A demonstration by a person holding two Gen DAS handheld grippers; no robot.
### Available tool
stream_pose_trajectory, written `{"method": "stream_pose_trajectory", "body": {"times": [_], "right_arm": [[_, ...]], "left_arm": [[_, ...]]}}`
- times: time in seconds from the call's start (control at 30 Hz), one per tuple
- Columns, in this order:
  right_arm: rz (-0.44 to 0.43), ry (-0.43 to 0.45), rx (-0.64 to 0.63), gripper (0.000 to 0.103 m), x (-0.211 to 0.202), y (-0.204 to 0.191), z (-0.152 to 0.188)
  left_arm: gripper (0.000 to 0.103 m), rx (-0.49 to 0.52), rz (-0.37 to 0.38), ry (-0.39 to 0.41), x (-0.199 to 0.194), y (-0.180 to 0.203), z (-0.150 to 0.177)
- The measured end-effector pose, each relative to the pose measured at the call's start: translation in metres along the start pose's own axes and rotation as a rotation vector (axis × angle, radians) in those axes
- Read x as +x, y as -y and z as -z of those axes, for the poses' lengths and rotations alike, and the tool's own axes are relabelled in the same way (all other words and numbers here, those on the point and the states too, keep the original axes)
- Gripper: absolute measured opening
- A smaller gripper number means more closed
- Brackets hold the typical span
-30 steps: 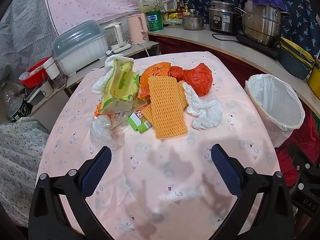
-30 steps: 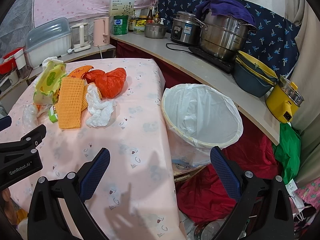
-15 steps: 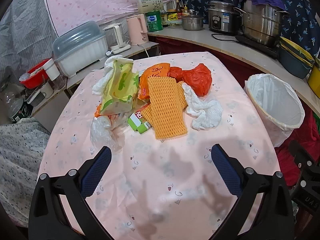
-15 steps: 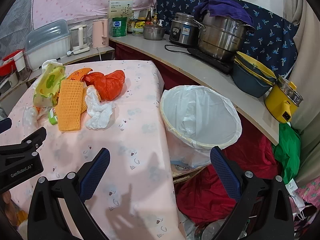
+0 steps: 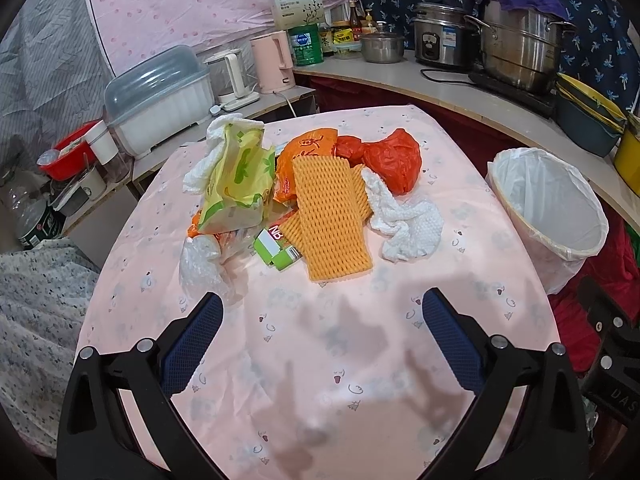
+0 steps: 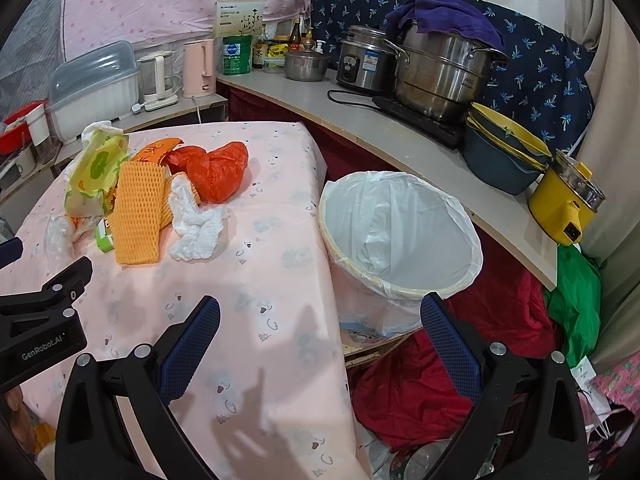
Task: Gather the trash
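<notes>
Both grippers, left [image 5: 318, 316] and right [image 6: 320, 318], hang spread wide and empty above the pink table [image 5: 320, 360]. Trash [image 5: 332, 216] lies piled at the table's far end, with the lined bin [image 6: 400, 236] just beside the table's right edge.

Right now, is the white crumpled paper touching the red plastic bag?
Touching. In the left wrist view, the white crumpled paper runs up against the lower edge of the red plastic bag, with no tablecloth showing between them.
</notes>
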State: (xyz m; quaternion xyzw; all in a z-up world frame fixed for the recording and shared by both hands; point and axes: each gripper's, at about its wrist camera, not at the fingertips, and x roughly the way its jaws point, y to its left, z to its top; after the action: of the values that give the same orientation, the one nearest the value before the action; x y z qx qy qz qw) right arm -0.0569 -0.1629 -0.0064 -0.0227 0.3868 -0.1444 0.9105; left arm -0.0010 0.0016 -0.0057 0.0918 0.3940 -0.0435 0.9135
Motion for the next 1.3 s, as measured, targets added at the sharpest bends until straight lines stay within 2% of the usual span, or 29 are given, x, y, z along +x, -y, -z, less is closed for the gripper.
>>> {"method": "stream_pose_trajectory", "body": {"times": [0.53, 0.83, 1.03, 1.3], "right_arm": [[0.001, -0.004, 0.000, 0.096, 0.001, 0.002, 0.000], [-0.004, -0.021, 0.012, 0.096, 0.015, -0.006, -0.004], [-0.028, -0.029, 0.014, 0.096, 0.028, -0.019, -0.011], [-0.088, -0.031, -0.008, 0.096, 0.053, -0.051, -0.029]], "left_arm": [[0.095, -0.005, 0.017, 0.008, 0.002, -0.001, -0.001], [0.095, -0.036, 0.038, 0.014, 0.014, -0.009, -0.004], [0.096, -0.075, 0.059, 0.002, 0.026, -0.027, -0.009], [0.096, -0.114, 0.016, -0.004, 0.052, -0.069, -0.021]]}}
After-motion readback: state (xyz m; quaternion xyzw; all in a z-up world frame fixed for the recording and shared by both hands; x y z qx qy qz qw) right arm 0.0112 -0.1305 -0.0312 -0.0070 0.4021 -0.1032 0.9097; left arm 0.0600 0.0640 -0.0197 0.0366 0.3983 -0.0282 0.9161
